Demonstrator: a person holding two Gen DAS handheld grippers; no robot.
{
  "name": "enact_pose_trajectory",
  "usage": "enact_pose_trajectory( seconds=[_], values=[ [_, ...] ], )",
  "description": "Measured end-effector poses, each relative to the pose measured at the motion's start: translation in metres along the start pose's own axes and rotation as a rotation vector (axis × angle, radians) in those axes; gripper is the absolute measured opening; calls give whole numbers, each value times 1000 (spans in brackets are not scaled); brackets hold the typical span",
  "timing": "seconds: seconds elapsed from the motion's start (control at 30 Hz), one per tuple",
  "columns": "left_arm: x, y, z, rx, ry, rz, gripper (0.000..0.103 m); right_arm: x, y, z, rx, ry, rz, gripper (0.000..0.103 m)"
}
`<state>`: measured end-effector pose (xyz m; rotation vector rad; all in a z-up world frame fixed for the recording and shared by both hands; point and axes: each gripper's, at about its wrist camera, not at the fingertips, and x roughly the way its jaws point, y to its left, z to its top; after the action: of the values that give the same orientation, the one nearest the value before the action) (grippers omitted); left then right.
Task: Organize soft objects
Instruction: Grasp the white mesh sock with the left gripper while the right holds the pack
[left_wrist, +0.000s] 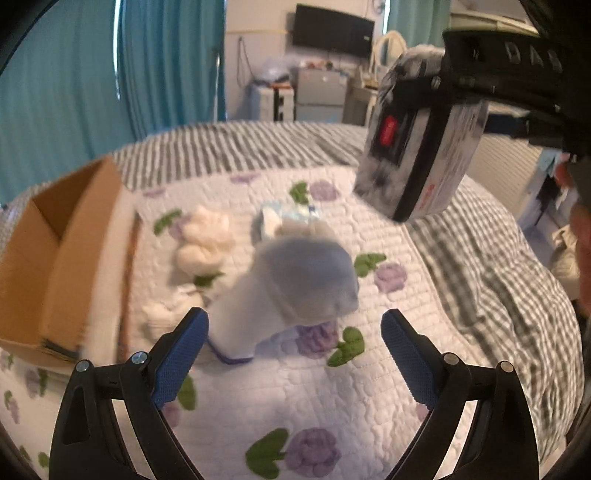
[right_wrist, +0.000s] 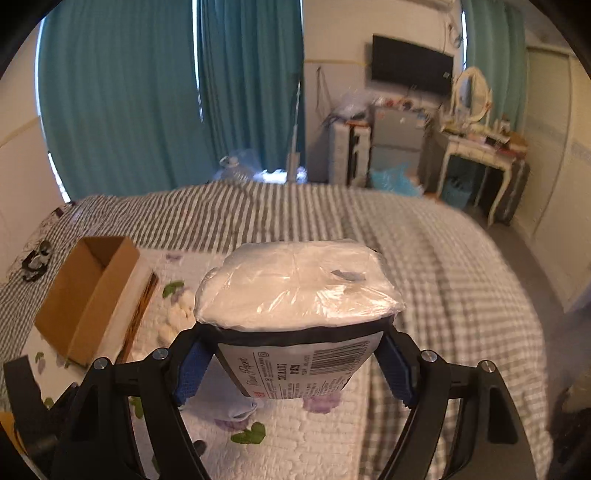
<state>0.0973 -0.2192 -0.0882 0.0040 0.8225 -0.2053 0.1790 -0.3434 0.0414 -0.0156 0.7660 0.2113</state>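
Note:
My right gripper (right_wrist: 295, 354) is shut on a plastic-wrapped pack of white soft pads (right_wrist: 299, 295), held in the air above the bed; the pack also shows from the left wrist view (left_wrist: 417, 147) at upper right. My left gripper (left_wrist: 295, 350) is open and empty, low over the floral quilt (left_wrist: 295, 398). A grey-blue and white sock (left_wrist: 291, 288) lies just ahead between its fingers. White cotton balls (left_wrist: 205, 240) and a small pale blue packet (left_wrist: 291, 216) lie further back. An open cardboard box (left_wrist: 55, 258) stands at the left, also in the right wrist view (right_wrist: 88, 295).
A grey striped and checked blanket (right_wrist: 424, 258) covers the rest of the bed. Teal curtains (right_wrist: 147, 92), a wall TV (right_wrist: 410, 70), a dresser with mirror (right_wrist: 476, 136) and cluttered furniture stand beyond the bed. A person's arm (left_wrist: 580, 240) is at the right edge.

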Motion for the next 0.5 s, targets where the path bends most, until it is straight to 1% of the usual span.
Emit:
enact_pose_trajectory(
  seconds=[0.07, 0.17, 0.23, 0.37, 0.43, 0.47, 0.5],
  values=[
    [9, -7, 1, 15, 5, -8, 95, 20, -5, -14, 9, 32, -5, 79],
    [24, -15, 1, 47, 9, 34, 95, 40, -19, -25, 44, 55, 6, 79],
    [35, -15, 2, 45, 17, 46, 95, 46, -26, -28, 58, 60, 8, 79],
    [57, -15, 6, 56, 23, 103, 95, 51, -34, -30, 65, 55, 9, 79],
    [65, -12, 8, 68, 33, 105, 95, 54, -37, -29, 72, 55, 9, 79],
    [66, -10, 9, 69, 34, 104, 95, 55, -38, -30, 76, 57, 12, 79],
    [67, -7, 9, 68, 35, 99, 88, 55, -39, -30, 79, 58, 15, 79]
  ],
)
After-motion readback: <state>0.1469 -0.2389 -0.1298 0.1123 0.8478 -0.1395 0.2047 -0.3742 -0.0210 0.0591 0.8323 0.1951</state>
